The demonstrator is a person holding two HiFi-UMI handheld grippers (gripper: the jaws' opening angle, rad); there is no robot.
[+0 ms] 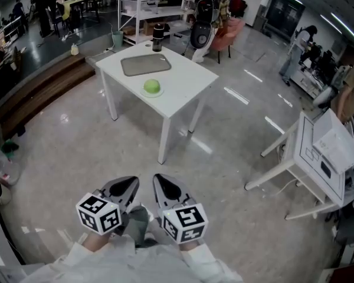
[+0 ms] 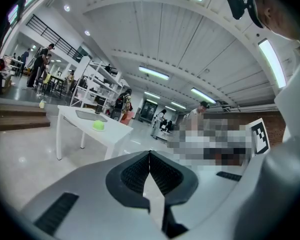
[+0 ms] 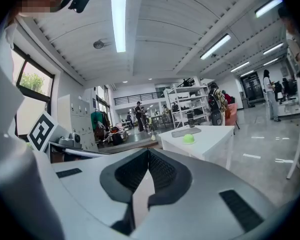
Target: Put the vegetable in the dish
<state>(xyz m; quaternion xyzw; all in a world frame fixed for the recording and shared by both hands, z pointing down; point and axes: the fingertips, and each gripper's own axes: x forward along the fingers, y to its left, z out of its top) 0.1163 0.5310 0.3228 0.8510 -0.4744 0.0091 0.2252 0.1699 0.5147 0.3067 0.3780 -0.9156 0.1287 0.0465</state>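
The vegetable [image 1: 151,86] is a small, round, bright green thing, smooth and dome-shaped, on what looks like a pale disc. It sits on the white table [image 1: 192,81], just in front of the flat grey dish [image 1: 145,65], not in it. The left gripper [image 1: 125,188] and right gripper [image 1: 166,187] hover side by side well short of the table, both with jaws pressed together and nothing between them.
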